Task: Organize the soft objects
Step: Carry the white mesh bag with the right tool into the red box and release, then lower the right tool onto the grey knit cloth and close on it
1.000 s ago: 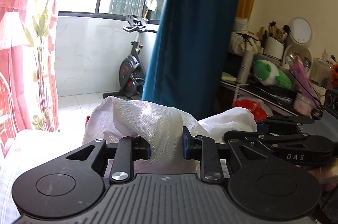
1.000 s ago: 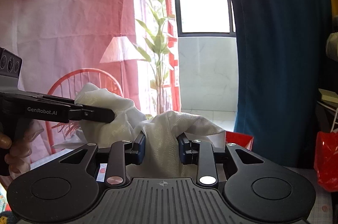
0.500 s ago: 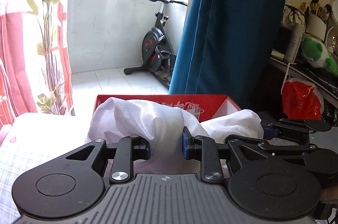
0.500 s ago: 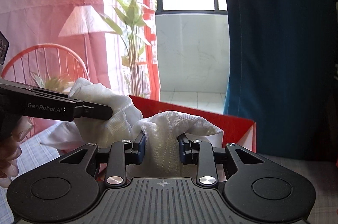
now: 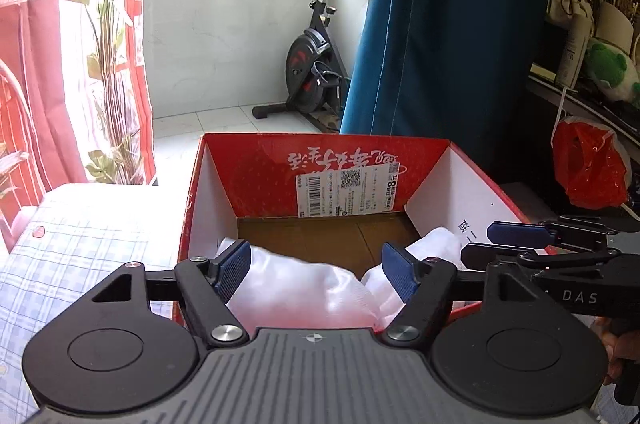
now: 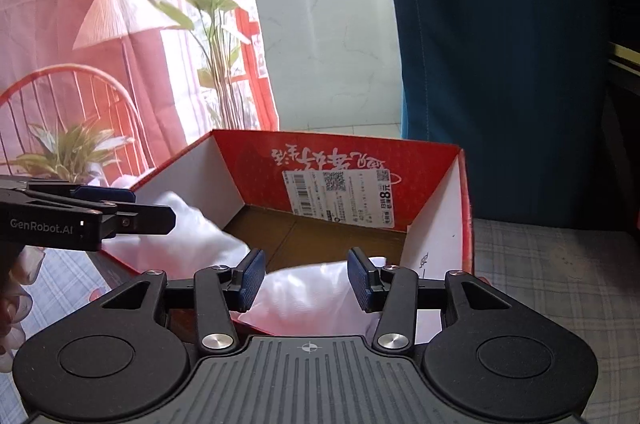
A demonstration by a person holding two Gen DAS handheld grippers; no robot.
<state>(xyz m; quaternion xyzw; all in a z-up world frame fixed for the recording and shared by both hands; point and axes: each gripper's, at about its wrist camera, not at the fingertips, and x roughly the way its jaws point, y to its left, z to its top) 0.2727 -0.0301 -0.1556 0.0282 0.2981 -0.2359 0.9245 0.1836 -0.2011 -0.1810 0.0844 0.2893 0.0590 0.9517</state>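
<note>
A white soft cloth (image 5: 304, 288) lies inside an open red cardboard box (image 5: 320, 180), bunched against the near wall; it also shows in the right wrist view (image 6: 304, 296). My left gripper (image 5: 316, 264) is open just above the cloth at the box's near edge. My right gripper (image 6: 306, 274) is open over the cloth's other end. Each gripper shows from the side in the other's view, the right one (image 5: 516, 244) and the left one (image 6: 132, 208).
The box (image 6: 464, 208) stands on a blue checked cloth surface (image 5: 80, 244). Behind it are a blue curtain (image 5: 440, 24), an exercise bike (image 5: 316, 64) and a tall plant (image 6: 216, 24). A cluttered shelf with a red bag (image 5: 588, 164) is at the right.
Both grippers came down to the box with the cloth, then opened and let it go. The cloth now lies in the box.
</note>
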